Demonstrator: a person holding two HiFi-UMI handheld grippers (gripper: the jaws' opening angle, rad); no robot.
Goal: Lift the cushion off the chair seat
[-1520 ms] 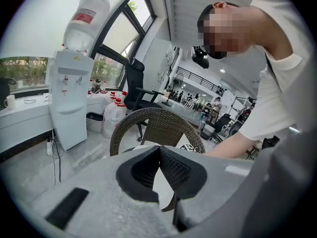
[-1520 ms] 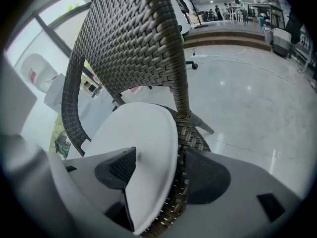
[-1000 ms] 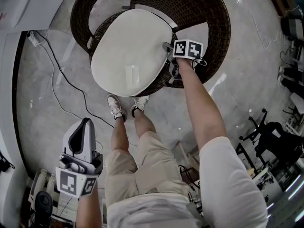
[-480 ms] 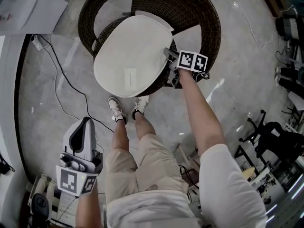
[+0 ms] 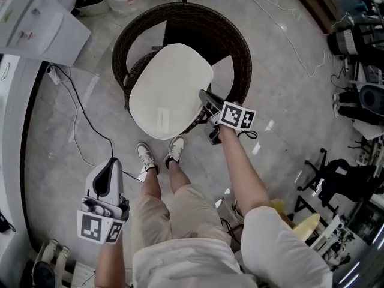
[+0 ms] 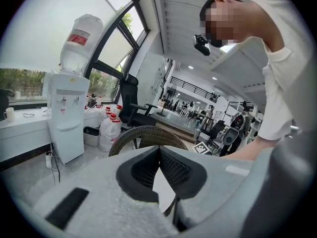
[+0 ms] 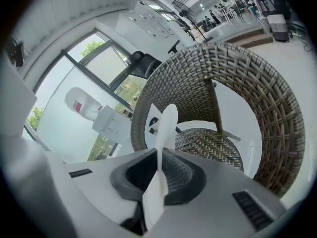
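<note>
right gripper (image 5: 204,96): fingers just closed onto cushion (image 5: 170,89) edge, frame centre | cushion raised over wicker chair (image 5: 240,47) seat | left gripper (image 5: 110,164): fingers together, empty, lower left

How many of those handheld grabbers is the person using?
2. The left gripper hangs low beside the person's leg, jaws shut, empty; the right gripper has just been closing its jaws on the cushion above the wicker chair.

A thin, white, oval cushion (image 5: 170,92) is held tilted above the brown woven wicker chair seat (image 7: 208,144). Its near edge is clamped between the jaws of the right gripper (image 5: 205,98), and it is seen edge-on there.
</note>
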